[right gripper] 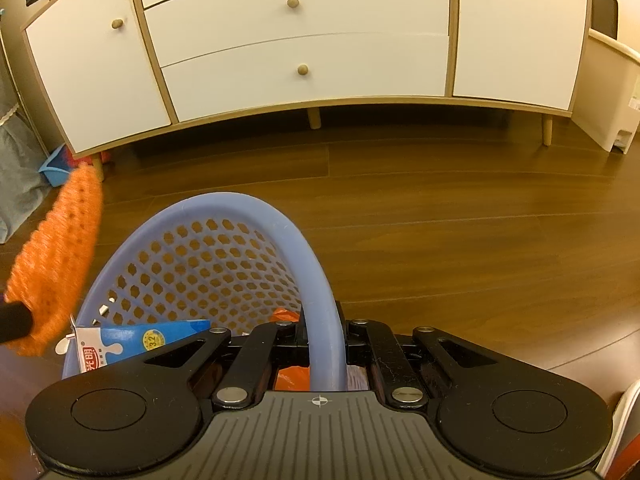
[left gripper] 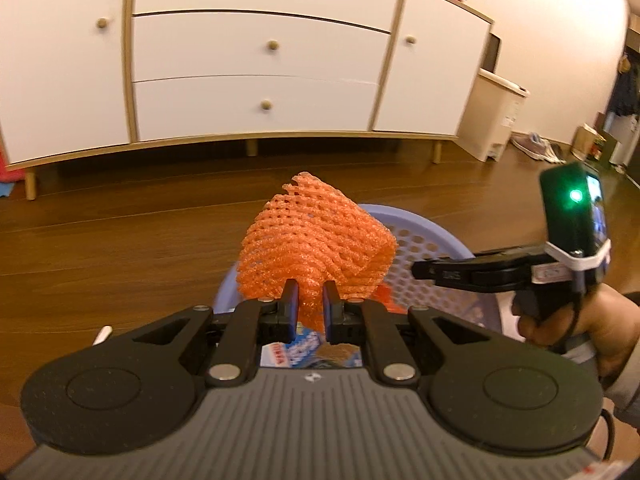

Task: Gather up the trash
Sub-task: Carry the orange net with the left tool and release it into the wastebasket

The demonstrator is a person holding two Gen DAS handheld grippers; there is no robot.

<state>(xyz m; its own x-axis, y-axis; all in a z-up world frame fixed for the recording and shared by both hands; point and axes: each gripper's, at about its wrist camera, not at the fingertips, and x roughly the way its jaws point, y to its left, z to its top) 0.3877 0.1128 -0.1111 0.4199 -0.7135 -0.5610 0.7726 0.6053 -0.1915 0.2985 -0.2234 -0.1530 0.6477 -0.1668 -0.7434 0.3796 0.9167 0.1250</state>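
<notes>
An orange foam mesh sleeve (left gripper: 316, 252) is pinched in the left claw (left gripper: 311, 306) above a lilac perforated plastic basket (right gripper: 256, 210) on the wooden floor (right gripper: 460, 216). The basket's near rim is clamped by the right claw (right gripper: 325, 330). A blue-and-white carton (right gripper: 136, 342) lies inside.
</notes>
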